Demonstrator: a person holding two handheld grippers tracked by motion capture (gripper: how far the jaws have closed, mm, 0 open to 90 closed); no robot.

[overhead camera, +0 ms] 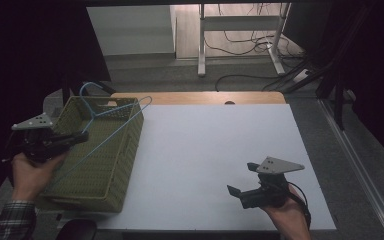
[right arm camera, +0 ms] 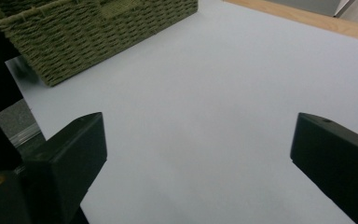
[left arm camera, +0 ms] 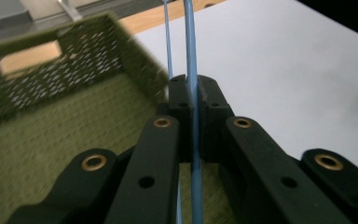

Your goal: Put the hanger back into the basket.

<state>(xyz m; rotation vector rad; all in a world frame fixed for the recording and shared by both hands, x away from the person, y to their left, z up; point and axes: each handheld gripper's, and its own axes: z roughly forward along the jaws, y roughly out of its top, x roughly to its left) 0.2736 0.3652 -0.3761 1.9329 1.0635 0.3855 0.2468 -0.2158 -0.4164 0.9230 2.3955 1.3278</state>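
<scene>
Left hand-held gripper (left arm camera: pixel 192 100) clamped on blue hanger (left arm camera: pixel 189 42), right hand-held gripper (right arm camera: pixel 198 154) wide apart

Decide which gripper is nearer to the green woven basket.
Left. The left gripper is above the basket, jaws shut on a blue hanger. The right gripper is open over the bare white mat, well clear.

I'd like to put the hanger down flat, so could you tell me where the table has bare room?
The white mat is bare from the green basket across to the right tongs and back to the wooden edge. It is crowded at the left, where the left tongs grip the blue hanger over the basket.
</scene>
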